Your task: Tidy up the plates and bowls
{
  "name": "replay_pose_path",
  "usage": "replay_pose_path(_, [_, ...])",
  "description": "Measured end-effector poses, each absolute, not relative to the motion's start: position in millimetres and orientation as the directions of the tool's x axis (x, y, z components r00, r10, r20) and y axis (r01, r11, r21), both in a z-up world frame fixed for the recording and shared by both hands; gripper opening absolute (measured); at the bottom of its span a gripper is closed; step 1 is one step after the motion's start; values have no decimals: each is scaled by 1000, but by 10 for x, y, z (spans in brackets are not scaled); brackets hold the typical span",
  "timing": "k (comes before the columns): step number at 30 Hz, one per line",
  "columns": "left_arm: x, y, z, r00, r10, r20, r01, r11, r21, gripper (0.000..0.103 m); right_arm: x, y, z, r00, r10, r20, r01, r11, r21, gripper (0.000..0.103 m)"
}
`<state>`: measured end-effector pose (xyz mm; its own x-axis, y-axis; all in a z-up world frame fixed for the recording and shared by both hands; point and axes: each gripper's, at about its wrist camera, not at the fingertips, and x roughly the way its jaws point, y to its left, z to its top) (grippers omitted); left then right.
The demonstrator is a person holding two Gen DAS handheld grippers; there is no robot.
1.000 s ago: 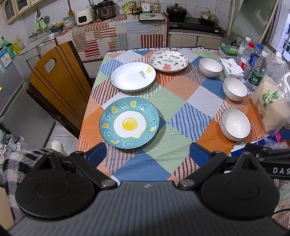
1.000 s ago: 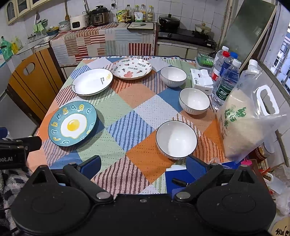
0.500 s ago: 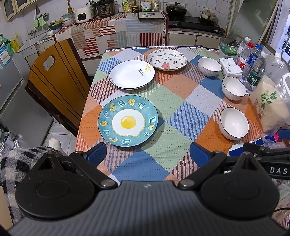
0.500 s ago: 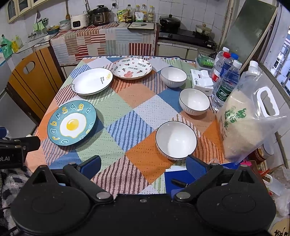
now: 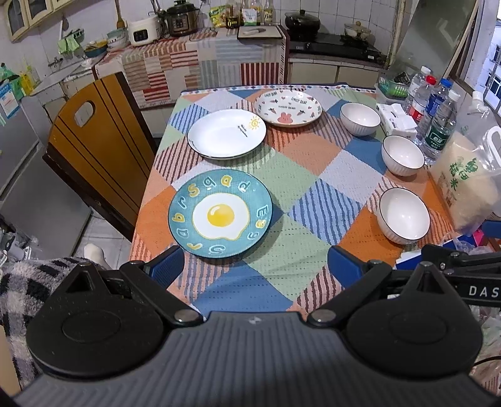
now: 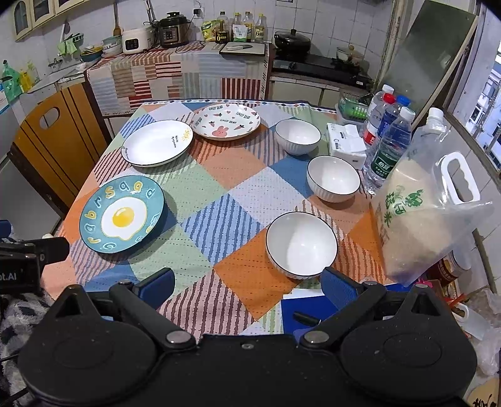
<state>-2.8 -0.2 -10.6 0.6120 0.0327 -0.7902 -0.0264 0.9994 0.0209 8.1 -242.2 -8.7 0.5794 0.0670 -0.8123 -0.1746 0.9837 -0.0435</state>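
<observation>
Kitchen with white tiled walls point(image 6: 369, 28), patchwork tablecloth point(image 5: 291, 175) on the table, wooden chair point(image 5: 94, 141) at its left, window point(image 6: 488, 103) at right, stove point(image 6: 316, 62) behind.

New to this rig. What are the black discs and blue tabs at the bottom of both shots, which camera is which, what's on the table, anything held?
No robot here: a person holds a two-finger gripper in each hand, each carrying a fisheye camera looking along its fingers. The black discs are the gripper body; the blue tabs are its fingertips. One picture is from the left gripper, the other from the right gripper. Both are open and hold nothing.

On the patchwork tablecloth lie three plates: an egg plate, a white plate and a bunny plate. Along the right side stand three white bowls: near, middle, far. Beside them are water bottles and a rice bag.
</observation>
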Motion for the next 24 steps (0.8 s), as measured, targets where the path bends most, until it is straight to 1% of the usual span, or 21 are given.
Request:
replay_pose_path(6, [-92,-27,-98,664,58,-745,-26,998,55,99,56,-2427,-74,593,73,-802,-181,982,-44,101])
replay_pose_path(10, [-101,8,-99,667,28,-745,-18,1000,21,99,51,-2413,-83,594,68,-802,-184,981,-53,101])
replay_pose_path(16, [-90,22,-114,662,19,-749,-15,1000,12,99,62,-2411,-109,590,64,-805,-183,982,-55,101])
replay_pose_path(24, [-69,56,-141,660,25,-751,-4,1000,30,99,97,-2397,-155,583,65,-810,-190,980,-58,101])
